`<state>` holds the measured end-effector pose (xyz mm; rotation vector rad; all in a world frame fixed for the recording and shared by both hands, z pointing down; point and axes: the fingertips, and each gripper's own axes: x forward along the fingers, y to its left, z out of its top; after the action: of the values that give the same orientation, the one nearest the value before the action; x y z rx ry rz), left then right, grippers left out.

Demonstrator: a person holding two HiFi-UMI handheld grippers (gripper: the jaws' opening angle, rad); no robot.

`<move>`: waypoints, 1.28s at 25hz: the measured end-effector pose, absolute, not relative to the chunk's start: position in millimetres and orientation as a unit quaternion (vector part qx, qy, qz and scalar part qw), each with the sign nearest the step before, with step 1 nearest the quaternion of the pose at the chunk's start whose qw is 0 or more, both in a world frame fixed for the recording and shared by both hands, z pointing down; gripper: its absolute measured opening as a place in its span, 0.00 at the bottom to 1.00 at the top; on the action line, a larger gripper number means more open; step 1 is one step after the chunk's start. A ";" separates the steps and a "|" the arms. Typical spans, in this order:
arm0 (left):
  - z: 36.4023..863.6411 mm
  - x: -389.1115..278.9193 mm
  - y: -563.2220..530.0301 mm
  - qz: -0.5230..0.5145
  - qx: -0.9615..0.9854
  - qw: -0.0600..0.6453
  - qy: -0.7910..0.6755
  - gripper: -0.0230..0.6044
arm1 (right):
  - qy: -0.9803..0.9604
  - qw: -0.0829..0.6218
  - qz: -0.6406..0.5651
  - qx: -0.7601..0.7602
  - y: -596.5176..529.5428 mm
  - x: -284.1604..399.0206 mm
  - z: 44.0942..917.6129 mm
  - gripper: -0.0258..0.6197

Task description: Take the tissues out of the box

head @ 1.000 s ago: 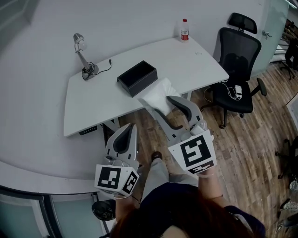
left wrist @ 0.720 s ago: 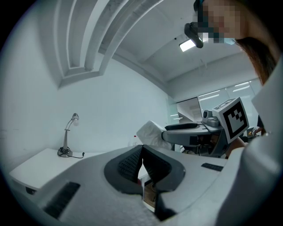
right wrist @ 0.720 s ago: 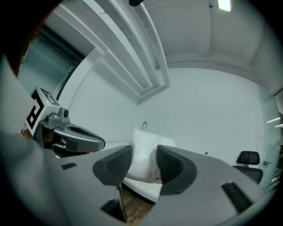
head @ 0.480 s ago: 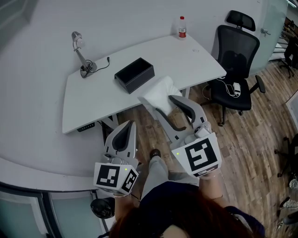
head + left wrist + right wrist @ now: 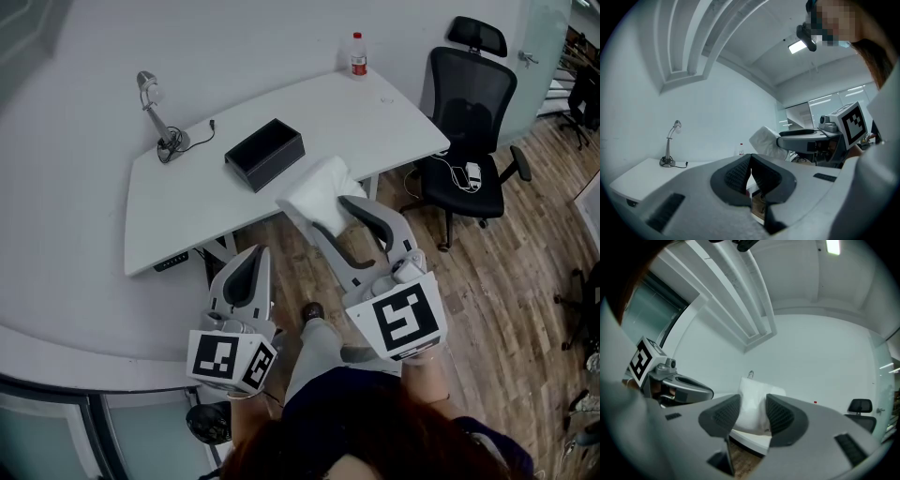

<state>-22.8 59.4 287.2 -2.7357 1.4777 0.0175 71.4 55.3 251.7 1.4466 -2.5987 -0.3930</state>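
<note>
An open black box [image 5: 264, 153] sits on the white desk [image 5: 187, 211]. A white pack of tissues [image 5: 317, 192] is held in the air off the desk's front edge, with my right gripper [image 5: 325, 212] shut on it. In the right gripper view the white tissues [image 5: 752, 397] fill the gap between the two dark pads [image 5: 723, 414]. My left gripper [image 5: 249, 262] hangs lower left over the floor, jaws shut with nothing between them; in its own view the left gripper [image 5: 751, 163] shows its pads meeting. From there the right gripper [image 5: 799, 137] and the tissues [image 5: 764, 139] appear to the right.
A desk lamp [image 5: 155, 117] with a cable stands at the desk's back left, and a red-capped bottle [image 5: 357, 54] at the back right. A black office chair [image 5: 469, 103] stands right of the desk on the wooden floor [image 5: 506, 281].
The right gripper keeps its hold on the tissues and has barely moved. The desk and box have drifted slightly up and left in the head view.
</note>
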 end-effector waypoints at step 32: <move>292.6 -27.8 47.1 0.005 -0.887 0.013 0.461 0.07 | -0.866 0.062 -0.130 0.479 54.3 60.0 251.2 0.32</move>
<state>-27.8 47.1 292.6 -2.7649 1.4379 0.0151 60.0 54.3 251.2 1.4480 -2.6184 -0.3930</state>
